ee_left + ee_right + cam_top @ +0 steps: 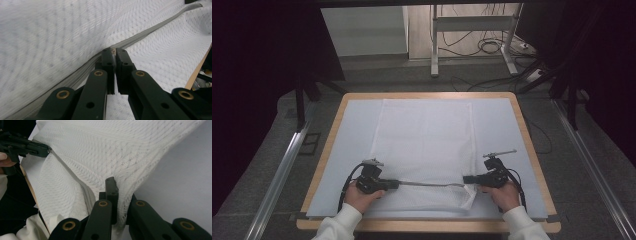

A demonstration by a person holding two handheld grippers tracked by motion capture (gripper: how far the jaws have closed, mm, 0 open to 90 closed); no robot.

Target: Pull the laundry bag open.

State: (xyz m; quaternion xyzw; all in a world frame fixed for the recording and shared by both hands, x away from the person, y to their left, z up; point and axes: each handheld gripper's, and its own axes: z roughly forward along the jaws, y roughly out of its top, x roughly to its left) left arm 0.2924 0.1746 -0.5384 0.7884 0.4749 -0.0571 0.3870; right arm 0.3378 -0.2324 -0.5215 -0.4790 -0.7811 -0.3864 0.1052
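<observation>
wooden table (328,150), pale sheet (502,125), mesh bag (424,145)

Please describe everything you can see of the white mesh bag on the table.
The mesh bag is white, of netted fabric with a dotted weave, and lies mostly flat on the pale mat. A grey zipper runs across it near its near edge. The left gripper is shut on the zipper's end, seemingly at its pull. The right gripper is shut on the fabric at the other end, where the mesh bunches and lifts around its jaws.

High view looks down on the table (332,150); both gripper views sit close, sharing the mesh bag (424,145)
</observation>
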